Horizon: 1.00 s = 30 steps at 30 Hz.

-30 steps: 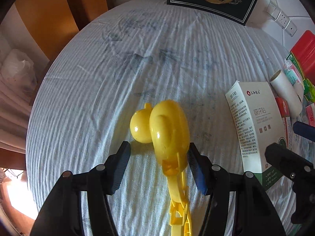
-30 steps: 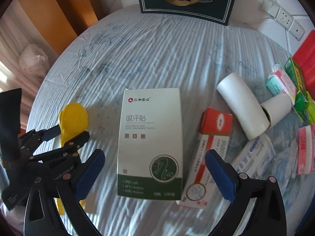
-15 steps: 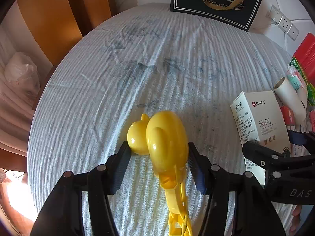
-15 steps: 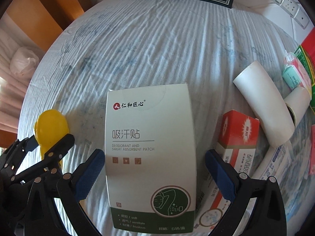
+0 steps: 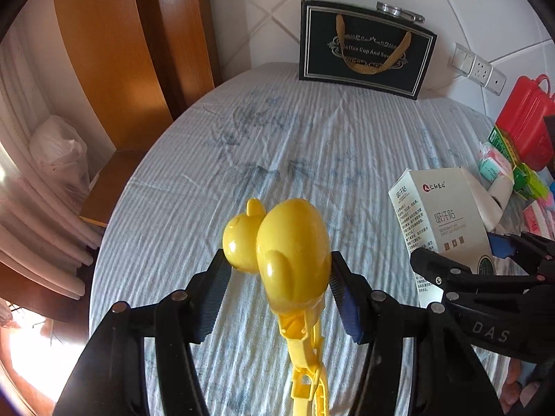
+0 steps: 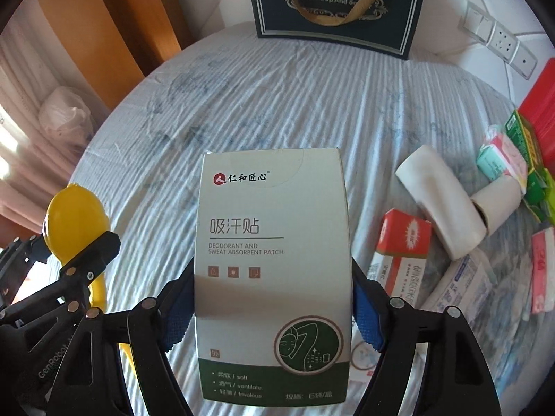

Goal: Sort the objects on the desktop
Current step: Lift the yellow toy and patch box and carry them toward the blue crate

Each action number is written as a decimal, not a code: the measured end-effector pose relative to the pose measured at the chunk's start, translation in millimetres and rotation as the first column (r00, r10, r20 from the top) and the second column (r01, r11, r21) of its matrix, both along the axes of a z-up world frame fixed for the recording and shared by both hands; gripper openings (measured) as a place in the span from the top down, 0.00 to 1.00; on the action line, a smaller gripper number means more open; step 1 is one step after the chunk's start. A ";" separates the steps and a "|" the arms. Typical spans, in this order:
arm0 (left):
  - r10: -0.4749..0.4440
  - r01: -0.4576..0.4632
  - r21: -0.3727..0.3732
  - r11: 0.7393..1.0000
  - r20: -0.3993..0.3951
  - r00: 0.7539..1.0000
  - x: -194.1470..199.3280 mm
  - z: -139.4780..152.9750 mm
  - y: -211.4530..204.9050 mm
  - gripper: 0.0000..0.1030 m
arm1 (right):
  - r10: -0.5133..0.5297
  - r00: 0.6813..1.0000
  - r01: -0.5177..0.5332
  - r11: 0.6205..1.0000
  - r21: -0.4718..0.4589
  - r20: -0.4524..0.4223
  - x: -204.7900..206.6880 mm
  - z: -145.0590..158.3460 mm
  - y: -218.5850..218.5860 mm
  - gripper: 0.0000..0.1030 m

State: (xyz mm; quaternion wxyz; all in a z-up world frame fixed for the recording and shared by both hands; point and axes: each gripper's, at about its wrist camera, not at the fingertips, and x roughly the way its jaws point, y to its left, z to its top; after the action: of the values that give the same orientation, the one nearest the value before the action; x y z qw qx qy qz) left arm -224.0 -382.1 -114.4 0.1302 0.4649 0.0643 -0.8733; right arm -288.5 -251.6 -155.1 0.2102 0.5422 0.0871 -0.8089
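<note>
My left gripper (image 5: pixel 277 277) is shut on a yellow duck-shaped plastic clip (image 5: pixel 291 260) and holds it above the striped tablecloth (image 5: pixel 277 138); its yellow handle hangs down between the fingers. The clip also shows in the right wrist view (image 6: pixel 74 223). My right gripper (image 6: pixel 270 298) is shut on a white and green sweat patch box (image 6: pixel 274 260), lifted off the cloth. The box also shows at the right of the left wrist view (image 5: pixel 440 222).
A dark paper gift bag (image 6: pixel 336 3) stands at the far edge by the wall. At the right lie a red and white box (image 6: pixel 402 253), white paper tubes (image 6: pixel 440 201), small packets (image 6: pixel 503 156) and a red case (image 5: pixel 523 124). A wooden chair (image 5: pixel 114 69) stands at left.
My right gripper closed on the sweat patch box and raised it. My left gripper lifted the yellow duck clip higher off the cloth.
</note>
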 end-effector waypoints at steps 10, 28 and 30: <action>-0.035 0.018 -0.075 0.997 -0.222 0.974 43.0 89.7 33.6 0.47 | -0.061 0.966 0.037 0.994 -0.101 -0.252 43.0 106.9 35.5 0.24; -0.068 0.029 -0.112 0.993 -0.370 0.926 73.9 172.0 201.6 0.64 | -0.112 0.878 0.030 0.983 -0.182 -0.464 105.4 214.3 198.8 0.24; -0.063 0.016 -0.125 0.992 -0.382 0.922 76.8 176.1 224.0 0.64 | -0.108 0.874 0.022 0.983 -0.182 -0.474 107.1 216.6 221.6 0.24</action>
State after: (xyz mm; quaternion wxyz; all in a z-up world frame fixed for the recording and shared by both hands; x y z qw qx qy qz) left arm -147.2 -158.1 61.7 0.1249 0.2766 0.0267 -0.9525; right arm -181.4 -30.0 61.5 0.2004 0.3066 0.0485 -0.9292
